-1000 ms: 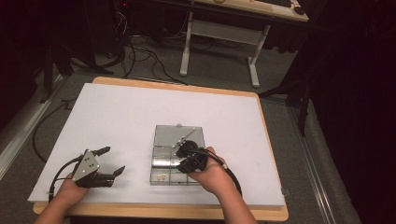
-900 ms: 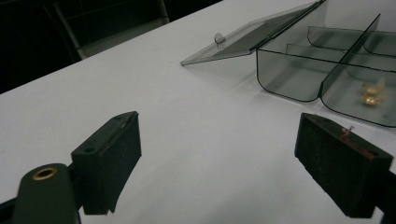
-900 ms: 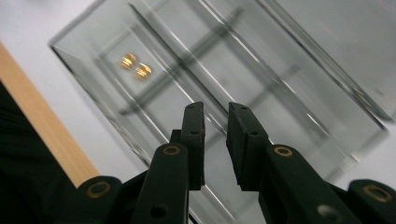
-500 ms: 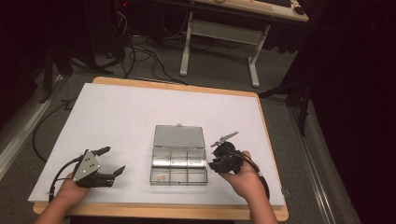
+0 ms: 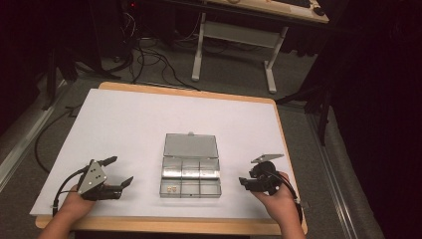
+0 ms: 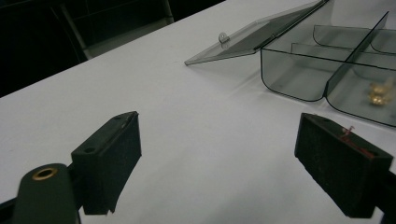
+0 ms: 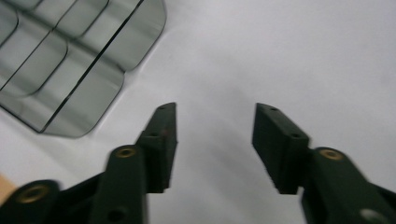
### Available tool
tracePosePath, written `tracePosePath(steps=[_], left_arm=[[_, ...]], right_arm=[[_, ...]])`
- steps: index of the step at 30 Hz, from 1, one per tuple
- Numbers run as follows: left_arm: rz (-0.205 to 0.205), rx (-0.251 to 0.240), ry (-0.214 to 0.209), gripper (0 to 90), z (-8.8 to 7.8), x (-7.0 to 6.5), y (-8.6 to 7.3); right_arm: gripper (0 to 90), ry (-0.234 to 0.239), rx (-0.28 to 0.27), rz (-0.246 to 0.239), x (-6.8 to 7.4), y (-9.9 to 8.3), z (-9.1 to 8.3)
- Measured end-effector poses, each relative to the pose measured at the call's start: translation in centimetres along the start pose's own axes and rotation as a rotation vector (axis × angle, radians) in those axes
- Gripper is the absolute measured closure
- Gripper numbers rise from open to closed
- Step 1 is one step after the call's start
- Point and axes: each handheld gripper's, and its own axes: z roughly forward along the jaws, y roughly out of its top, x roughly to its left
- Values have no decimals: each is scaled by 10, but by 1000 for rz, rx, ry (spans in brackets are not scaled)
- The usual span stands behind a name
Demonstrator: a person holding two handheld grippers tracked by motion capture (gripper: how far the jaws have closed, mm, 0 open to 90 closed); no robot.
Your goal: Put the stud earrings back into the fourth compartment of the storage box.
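A: What has changed around the clear grey plastic compartment box [image 5: 191,172] in the last second?

B: The right gripper [image 5: 253,180] was over the box's near compartments a second ago. Now it sits to the right of the box, near the table's right edge, well clear of the walls. Its jaws have just been opening, and the right gripper view shows nothing between them, only bare white table surface [image 7: 280,56] and a corner of the box at the upper left.

A: And the left gripper [image 5: 119,172]?

B: It stays where it was, near the left front of the table, jaws spread wide with nothing between them. Its own view looks across at the box, whose lid [image 6: 252,37] lies flat open on the far side.

A: Where does that leave the box?

B: In the middle of the table, lid open, six compartments exposed. Small brass-coloured pieces [image 5: 171,189] lie in the near-left compartment; the others look empty, though detail is too small to be sure.

A: So what does the retreat mean?

B: Likely that a piece was dropped in and the hand has pulled back. The next step would probably be closing the lid or fetching another piece.
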Motion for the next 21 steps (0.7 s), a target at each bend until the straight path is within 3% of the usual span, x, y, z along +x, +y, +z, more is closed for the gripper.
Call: tracePosePath(steps=[4,9,11,13,21], left_arm=[[-1,0,0,150,0,0,0],[4,4,5,150,0,-1,0],[5,7,7,151,1,-1,0],[12,9,9,151,1,-1,0],[14,22,4,151,2,-1,1]], right_arm=[[393,-79,-156,47,-7,-18,2],[391,-34,-303,174,-24,-35,19],[389,-38,-292,217,-30,-37,28],[389,-87,-280,192,-33,-38,33],[357,-121,-355,181,-37,-41,24]])
